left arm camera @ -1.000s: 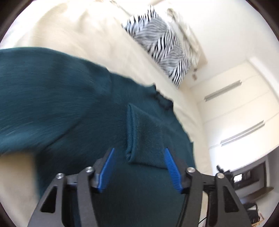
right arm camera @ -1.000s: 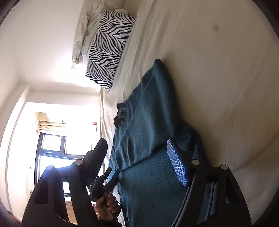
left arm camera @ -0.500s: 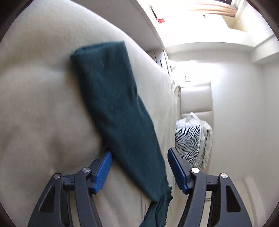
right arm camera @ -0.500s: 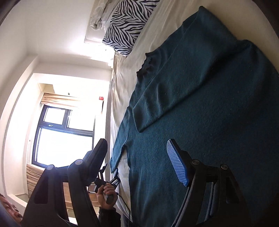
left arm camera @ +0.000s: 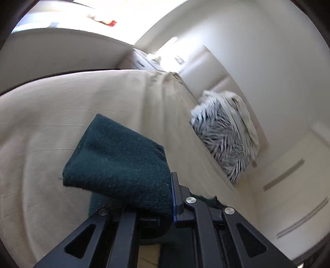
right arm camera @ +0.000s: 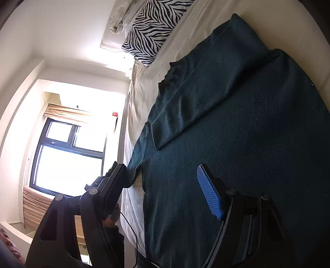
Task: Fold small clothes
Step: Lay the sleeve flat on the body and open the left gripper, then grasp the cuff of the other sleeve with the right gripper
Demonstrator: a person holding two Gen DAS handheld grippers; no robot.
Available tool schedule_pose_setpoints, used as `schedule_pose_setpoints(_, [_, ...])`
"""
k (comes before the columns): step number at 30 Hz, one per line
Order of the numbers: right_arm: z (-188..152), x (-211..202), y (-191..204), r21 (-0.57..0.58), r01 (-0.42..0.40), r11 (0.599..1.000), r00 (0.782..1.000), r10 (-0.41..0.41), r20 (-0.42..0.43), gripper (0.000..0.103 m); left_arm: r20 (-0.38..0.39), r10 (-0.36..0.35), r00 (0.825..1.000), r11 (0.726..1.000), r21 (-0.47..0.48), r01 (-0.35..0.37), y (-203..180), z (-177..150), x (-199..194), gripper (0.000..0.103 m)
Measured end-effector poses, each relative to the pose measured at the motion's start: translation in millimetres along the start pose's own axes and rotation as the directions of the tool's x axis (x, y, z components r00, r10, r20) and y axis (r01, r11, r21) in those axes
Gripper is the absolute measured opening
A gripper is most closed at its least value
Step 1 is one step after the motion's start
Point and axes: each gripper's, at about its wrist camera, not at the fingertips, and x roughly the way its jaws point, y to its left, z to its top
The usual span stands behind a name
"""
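Spreading over most of the cream-sheeted bed (right arm camera: pixel 144 96) is a dark teal sweater (right arm camera: pixel 237 144), lying flat with one sleeve (right arm camera: pixel 198 99) already folded diagonally across its chest, cuff end pointing towards the window (right arm camera: pixel 66 160). At the head of the bed a zebra-print pillow (right arm camera: pixel 152 31) leans against the padded headboard (left arm camera: pixel 208 68), with a crumpled pale sheet (right arm camera: pixel 119 18) bunched beside it. The other sleeve (left arm camera: pixel 119 171) is lifted off the sheet, its cuff drooping forward, pinched in the left gripper (left arm camera: pixel 165 206), whose jaws are closed tight on the knit. The right gripper (right arm camera: pixel 163 185) hovers over the sweater's lower body, jaws spread wide, gripping nothing.
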Motion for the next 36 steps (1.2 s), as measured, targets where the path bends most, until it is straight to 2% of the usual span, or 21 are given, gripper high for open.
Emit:
schedule_pose_setpoints(1, [1,-4,-3,0.003,-0.004,1.0,1.0,0.004,0.008,0.071,-0.034,-0.005,0.999,0.993,0.115,0.009,-41,-18,14,0.008])
schedule_pose_setpoints(2, [2,-8,-5,0.006,-0.008,1.0,1.0,0.008,0.017,0.071,-0.074,-0.006,0.997,0.972,0.232,0.023,-81,-37,30,0.009])
schedule_pose_setpoints(3, [4,-12,-7,0.009,-0.009,1.0,1.0,0.009,0.027,0.071,-0.113,0.006,0.994,0.938,0.346,0.034,-117,-62,46,0.009])
schedule_pose_setpoints(4, [6,-18,-11,0.014,-0.009,1.0,0.999,0.008,0.037,0.071,-0.141,0.035,0.989,0.887,0.46,0.034,-148,-92,60,0.009])
schedule_pose_setpoints(6, [9,-29,-20,0.026,-0.003,1.0,0.998,0.001,0.055,0.071,-0.178,0.106,0.978,0.765,0.643,0.034,-190,-157,87,0.01])
schedule_pose_setpoints(7, [11,-35,-26,0.034,0.005,0.999,0.998,-0.008,0.063,0.071,-0.2,0.15,0.968,0.705,0.708,0.037,-204,-188,102,0.012])
schedule_pose_setpoints(9, [14,-43,-34,0.039,0.037,0.999,0.996,-0.04,0.074,0.071,-0.214,0.227,0.95,0.601,0.799,0.036,-203,-243,109,0.013])
schedule_pose_setpoints(11, [18,-48,-41,0.035,0.062,0.997,0.995,-0.064,0.076,0.071,-0.18,0.297,0.938,0.461,0.887,0.024,-202,-285,111,0.027])
schedule_pose_setpoints(13, [23,-48,-46,0.032,0.08,0.996,0.994,-0.083,0.076,0.071,-0.107,0.298,0.949,0.343,0.939,-0.002,-204,-304,103,0.046])
schedule_pose_setpoints(14, [26,-46,-47,0.031,0.082,0.996,0.994,-0.084,0.076,0.071,-0.064,0.297,0.953,0.296,0.955,-0.028,-205,-305,99,0.052])
schedule_pose_setpoints(15, [29,-42,-48,0.032,0.082,0.996,0.994,-0.085,0.074,0.071,-0.046,0.291,0.955,0.276,0.96,-0.038,-202,-305,90,0.065])
schedule_pose_setpoints(16, [33,-35,-47,0.033,0.088,0.996,0.993,-0.09,0.072,0.071,-0.052,0.278,0.959,0.288,0.957,-0.031,-202,-303,83,0.072])
schedule_pose_setpoints(19, [43,-2,-35,-0.012,0.116,0.993,0.993,-0.116,0.036,0.071,-0.1,0.237,0.966,0.387,0.922,0.0,-189,-283,63,0.082])
schedule_pose_setpoints(21, [47,25,-26,-0.04,0.156,0.987,0.988,-0.157,-0.004,0.071,-0.117,0.246,0.962,0.445,0.895,-0.005,-180,-272,54,0.082])
schedule_pose_setpoints(24, [50,65,-14,-0.096,0.191,0.977,0.979,-0.197,-0.06,0.071,-0.211,0.19,0.959,0.608,0.792,0.054,-156,-251,36,0.082])
schedule_pose_setpoints(27, [53,101,-12,-0.121,0.307,0.944,0.944,-0.318,-0.087,0.071,-0.238,0.164,0.957,0.706,0.706,0.055,-129,-234,27,0.082])
schedule_pose_setpoints(30, [51,122,3,-0.195,0.354,0.915,0.925,-0.373,-0.07,0.067,-0.261,0.123,0.957,0.795,0.603,0.062,-103,-219,18,0.078])
schedule_pose_setpoints(31, [48,128,11,-0.234,0.367,0.901,0.917,-0.392,-0.073,0.062,-0.262,0.11,0.959,0.823,0.565,0.06,-94,-213,16,0.077])
schedule_pose_setpoints(33, [44,145,23,-0.315,0.405,0.858,0.889,-0.45,-0.084,0.041,-0.268,0.091,0.959,0.862,0.503,0.058,-79,-204,14,0.076])
schedule_pose_setpoints(35, [42,160,34,-0.395,0.46,0.795,0.851,-0.522,-0.06,0.029,-0.274,0.09,0.958,0.886,0.46,0.048,-68,-199,13,0.073])
schedule_pose_setpoints(36, [42,162,39,-0.419,0.469,0.778,0.844,-0.534,-0.047,0.014,-0.278,0.088,0.956,0.895,0.444,0.047,-64,-198,10,0.07])
